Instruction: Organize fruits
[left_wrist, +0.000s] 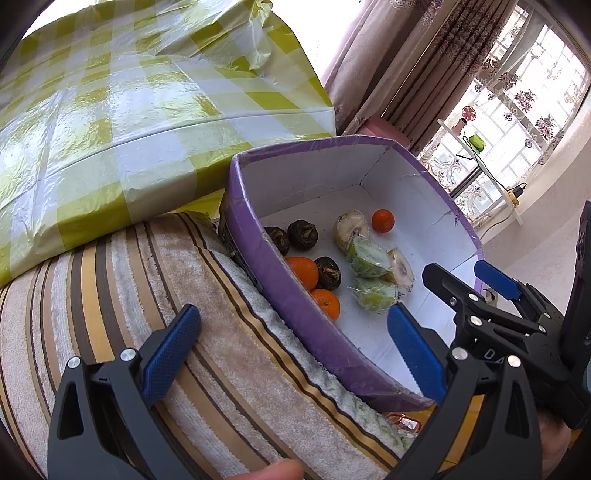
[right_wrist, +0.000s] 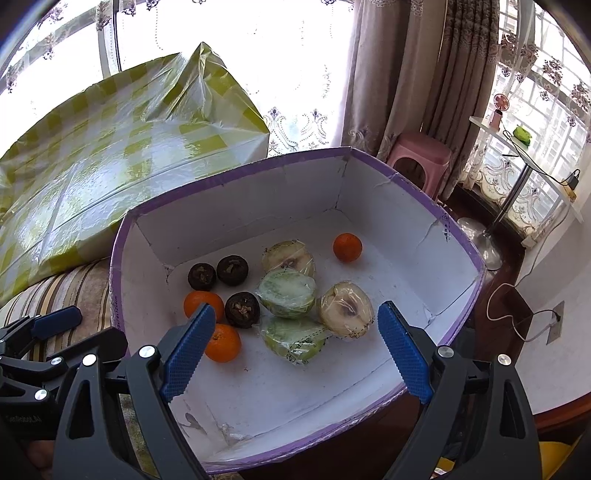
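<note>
Both tongs wide open, nothing in either. Left tongs hang over a striped towel w/ the box's near wall betw the pads; right tongs sit over the box, pointing down into it.

Fruit all lies on the box floor. Nearest the right tongs: an orange just off its left pad, a second orange behind it, touching or nearly so. Beside them a dark round fruit; two more dark ones further back. Middle: four cut halves in cling film, bunched and touching. Far side: a lone small orange, well apart from the rest.

Handling, my guess: oranges light, firm, round, so prob roll; grip across the middle, gentle squeeze. Wrapped halves look soft and the film slippery; take them by the rounded skin sides, not the cut face, light pressure. Dark ones look hard and rough, easy hold.

In the way: box walls are tall-ish, so come in from above. The halves crowd each other, so pads may nudge a neighbour.

Beyond the box: a green-checked table, then curtains and a pink stool
</note>
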